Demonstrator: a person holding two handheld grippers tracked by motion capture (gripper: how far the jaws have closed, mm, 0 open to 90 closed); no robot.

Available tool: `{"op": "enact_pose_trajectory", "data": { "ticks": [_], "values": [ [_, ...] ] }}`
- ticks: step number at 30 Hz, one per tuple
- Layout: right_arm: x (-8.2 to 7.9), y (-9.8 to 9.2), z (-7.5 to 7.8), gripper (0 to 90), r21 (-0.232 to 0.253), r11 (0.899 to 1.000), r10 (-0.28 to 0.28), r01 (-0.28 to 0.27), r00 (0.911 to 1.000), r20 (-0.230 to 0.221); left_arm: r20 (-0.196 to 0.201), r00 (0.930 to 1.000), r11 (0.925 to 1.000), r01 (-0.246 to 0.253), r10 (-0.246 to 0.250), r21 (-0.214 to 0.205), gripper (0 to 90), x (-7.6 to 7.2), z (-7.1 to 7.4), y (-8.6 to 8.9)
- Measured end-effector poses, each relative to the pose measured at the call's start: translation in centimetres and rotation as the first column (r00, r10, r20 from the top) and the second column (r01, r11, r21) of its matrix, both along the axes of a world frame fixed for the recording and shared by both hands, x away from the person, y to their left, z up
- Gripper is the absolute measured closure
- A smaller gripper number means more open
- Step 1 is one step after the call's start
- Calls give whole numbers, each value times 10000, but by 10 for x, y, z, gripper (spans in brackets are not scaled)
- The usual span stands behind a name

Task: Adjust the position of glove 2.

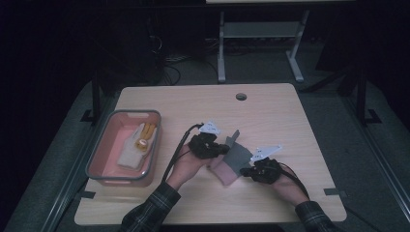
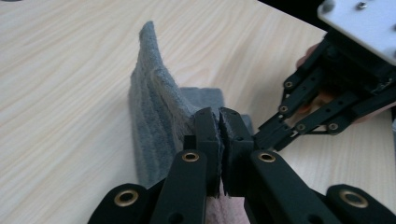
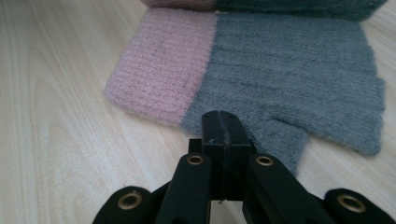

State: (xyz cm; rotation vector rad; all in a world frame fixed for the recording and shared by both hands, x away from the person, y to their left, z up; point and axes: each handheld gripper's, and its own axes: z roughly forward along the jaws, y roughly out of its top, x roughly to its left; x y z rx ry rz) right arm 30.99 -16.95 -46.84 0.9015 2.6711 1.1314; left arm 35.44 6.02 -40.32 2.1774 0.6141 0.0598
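Two grey knit gloves with pink cuffs lie at the table's middle. My left gripper is shut on one grey glove, whose fabric stands up in a fold beside the jaws. The other grey glove lies flat with its pink cuff to the left in the right gripper view. My right gripper is shut, its tips resting on that glove's edge by the thumb. I cannot tell whether fabric is pinched there.
A pink bin with a grey rim stands at the table's left, holding a white glove and something yellow. The wooden table has a round cable hole at the back. A desk frame stands beyond.
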Motion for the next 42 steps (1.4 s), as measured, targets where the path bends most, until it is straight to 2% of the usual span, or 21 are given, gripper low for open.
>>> {"op": "enact_pose_trajectory", "data": {
  "ticks": [11, 18, 21, 27, 29, 32, 34, 38, 42],
  "values": [
    [0, 1, -1, 900, -4, 10000, 22, -22, 10000, 39, -65, 9988, 9986, 477, -476, 218, 872, -10, -7, -17],
    [0, 1, -1, 900, -5, 10000, -17, 17, 10000, 11, -336, 9968, 9965, 732, -718, 415, 871, -15, -18, -27],
    [0, 1, -1, 900, 16, 10000, -40, 40, 10000, -13, -414, 9945, 9928, 991, -965, 672, 871, -17, -23, -32],
    [0, 1, -1, 900, 12, 10000, -28, 28, 10000, -7, -602, 9918, 9883, 1184, -1129, 965, 861, -19, -32, -37],
    [-1, -1, 0, 900, -2, 10000, 22, -22, 10000, 57, -734, 9905, 9886, 1223, -1160, 882, 845, -19, -33, -37],
    [-2, -9, 4, 881, 121, 9999, -85, 82, 9997, 217, -807, 9892, 9895, 1281, -1226, 672, 765, -19, -32, -37],
    [-4, -18, 8, 859, 255, 9990, -378, 373, 9991, 208, -693, 9903, 9896, 1251, -1202, 707, 700, -20, -31, -38],
    [-7, -42, 13, 783, 310, 9952, -942, 927, 9942, 512, -540, 9927, 9908, 1117, -1078, 757, 681, -20, -28, -35],
    [-7, -65, 13, 577, 288, 9860, -1659, 1644, 9840, 649, -37, 9979, 9933, 650, -650, 953, 555, -17, -23, -30]
  ]
}}
